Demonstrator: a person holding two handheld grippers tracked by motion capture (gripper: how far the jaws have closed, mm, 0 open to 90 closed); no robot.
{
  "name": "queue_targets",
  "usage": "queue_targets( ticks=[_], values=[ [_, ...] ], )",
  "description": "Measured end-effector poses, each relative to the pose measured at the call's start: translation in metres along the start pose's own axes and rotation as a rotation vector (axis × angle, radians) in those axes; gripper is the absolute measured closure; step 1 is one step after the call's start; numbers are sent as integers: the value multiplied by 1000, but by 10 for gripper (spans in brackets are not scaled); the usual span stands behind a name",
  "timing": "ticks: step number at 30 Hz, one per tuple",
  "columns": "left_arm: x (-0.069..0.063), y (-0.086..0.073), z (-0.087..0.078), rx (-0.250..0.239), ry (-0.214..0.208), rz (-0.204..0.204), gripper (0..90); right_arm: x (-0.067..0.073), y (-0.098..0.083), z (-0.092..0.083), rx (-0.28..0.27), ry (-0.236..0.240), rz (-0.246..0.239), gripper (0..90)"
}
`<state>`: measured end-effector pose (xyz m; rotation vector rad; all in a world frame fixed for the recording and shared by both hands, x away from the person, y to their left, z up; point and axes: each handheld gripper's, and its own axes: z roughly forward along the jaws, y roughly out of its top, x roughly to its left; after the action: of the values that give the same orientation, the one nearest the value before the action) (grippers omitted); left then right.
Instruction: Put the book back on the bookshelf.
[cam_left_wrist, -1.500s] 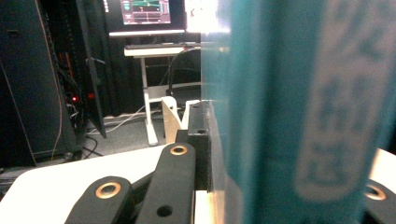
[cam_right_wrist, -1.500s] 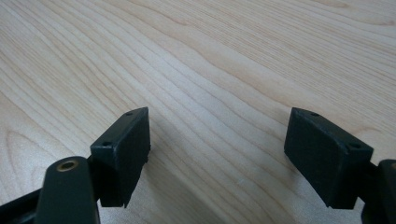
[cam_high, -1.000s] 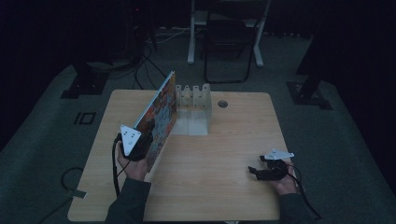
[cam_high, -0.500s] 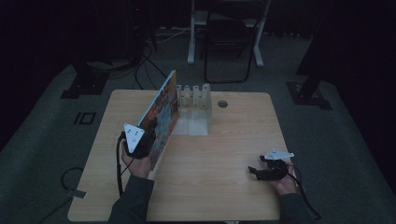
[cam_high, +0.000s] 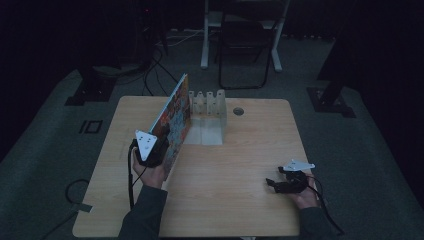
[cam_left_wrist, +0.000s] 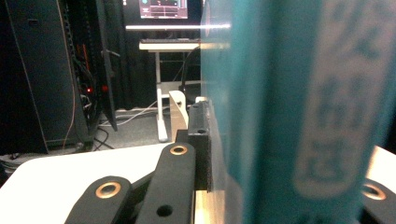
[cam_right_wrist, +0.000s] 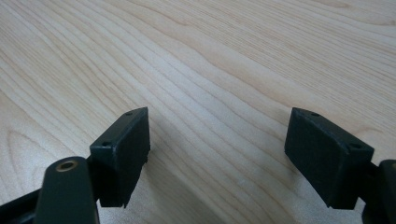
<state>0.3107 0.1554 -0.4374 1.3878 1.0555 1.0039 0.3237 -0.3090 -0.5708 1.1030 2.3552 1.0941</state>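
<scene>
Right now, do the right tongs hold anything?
No, the right tongs stand wide open over the bare wooden table, with nothing between the pads.

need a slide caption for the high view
Left gripper holds a colourful picture book upright beside a white slotted rack; right gripper rests open on the light wooden table.

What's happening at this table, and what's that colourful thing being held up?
A person sits at a wooden table with a gripper in each hand. The left gripper is clamped on a colourful picture book, held on edge and tilted beside a white slotted rack. The right gripper rests open on the table, holding nothing.
</scene>
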Motion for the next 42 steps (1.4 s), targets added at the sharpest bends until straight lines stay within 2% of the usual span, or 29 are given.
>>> queue_targets(
  ticks=[42],
  values=[
    [-7, -5, 19, -3, 39, -6, 810, 0, 0, 0, 0, 2, -2, 218]
  ],
)
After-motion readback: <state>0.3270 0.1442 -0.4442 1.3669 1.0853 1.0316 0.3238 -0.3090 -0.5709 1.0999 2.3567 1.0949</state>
